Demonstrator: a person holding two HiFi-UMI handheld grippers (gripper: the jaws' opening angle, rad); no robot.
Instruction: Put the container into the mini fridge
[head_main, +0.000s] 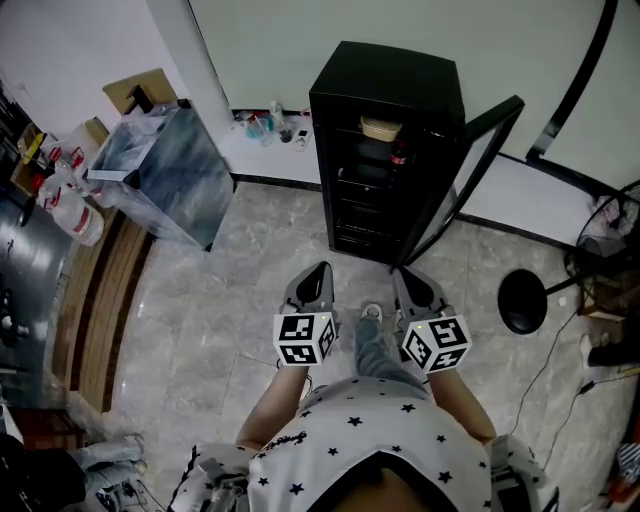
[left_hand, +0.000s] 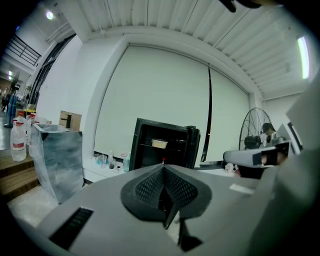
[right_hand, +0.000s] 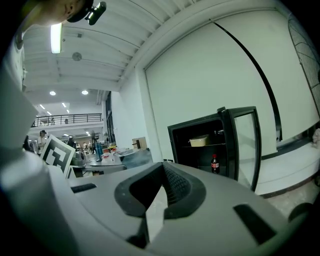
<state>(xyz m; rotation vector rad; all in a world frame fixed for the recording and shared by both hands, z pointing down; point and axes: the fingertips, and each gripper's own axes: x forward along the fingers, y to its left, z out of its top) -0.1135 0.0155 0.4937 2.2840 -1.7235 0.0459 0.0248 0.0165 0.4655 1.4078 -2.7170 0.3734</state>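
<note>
The black mini fridge (head_main: 385, 95) stands against the wall ahead, its glass door (head_main: 470, 170) swung open to the right. A pale container (head_main: 380, 128) sits on its top shelf, with a red-capped bottle (head_main: 399, 156) just below. The left gripper view shows the container (left_hand: 159, 143) inside the fridge (left_hand: 142, 147), and so does the right gripper view, with the container (right_hand: 198, 141) above the bottle (right_hand: 215, 163). My left gripper (head_main: 321, 272) and right gripper (head_main: 406, 277) are held side by side over the floor, short of the fridge. Both are shut and hold nothing.
A grey marbled box (head_main: 165, 170) stands to the left of the fridge. Small bottles (head_main: 265, 125) sit on the white ledge. A round black stand base (head_main: 523, 300) and a floor fan (head_main: 610, 225) with cables are at right. Wooden steps (head_main: 95, 300) run along the left.
</note>
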